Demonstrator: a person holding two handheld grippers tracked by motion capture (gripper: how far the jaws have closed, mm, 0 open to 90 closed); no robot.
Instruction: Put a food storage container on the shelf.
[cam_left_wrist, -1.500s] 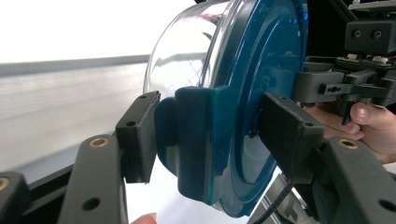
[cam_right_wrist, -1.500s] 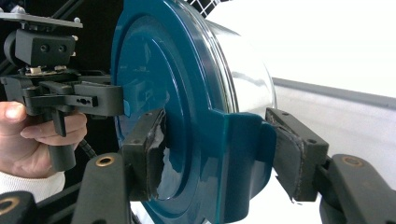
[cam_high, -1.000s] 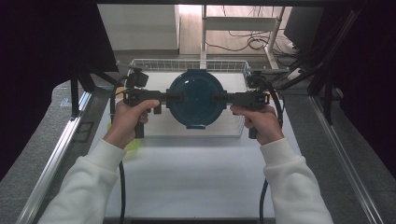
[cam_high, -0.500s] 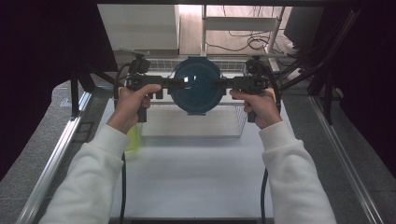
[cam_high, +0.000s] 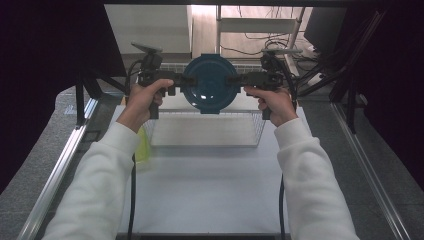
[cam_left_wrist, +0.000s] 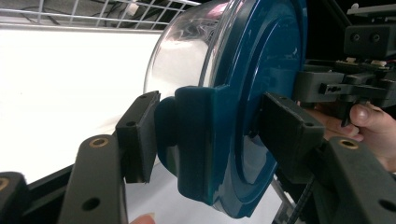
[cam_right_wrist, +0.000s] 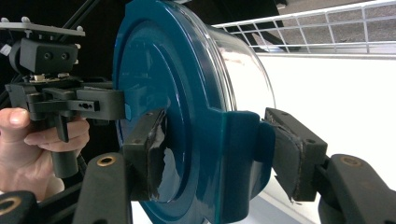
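A round container with a clear, glossy bowl (cam_left_wrist: 187, 51) and a smooth teal lid (cam_high: 210, 84) hangs above a white wire basket (cam_high: 205, 127) on the table. The left gripper (cam_high: 186, 80) and right gripper (cam_high: 235, 79) each clamp a squared lid tab (cam_left_wrist: 201, 140) between nearly shut jaws. The gripper views reveal the transparent bowl and the right gripper's torn pads (cam_right_wrist: 156, 154); from above, just the lid's ringed disc faces up.
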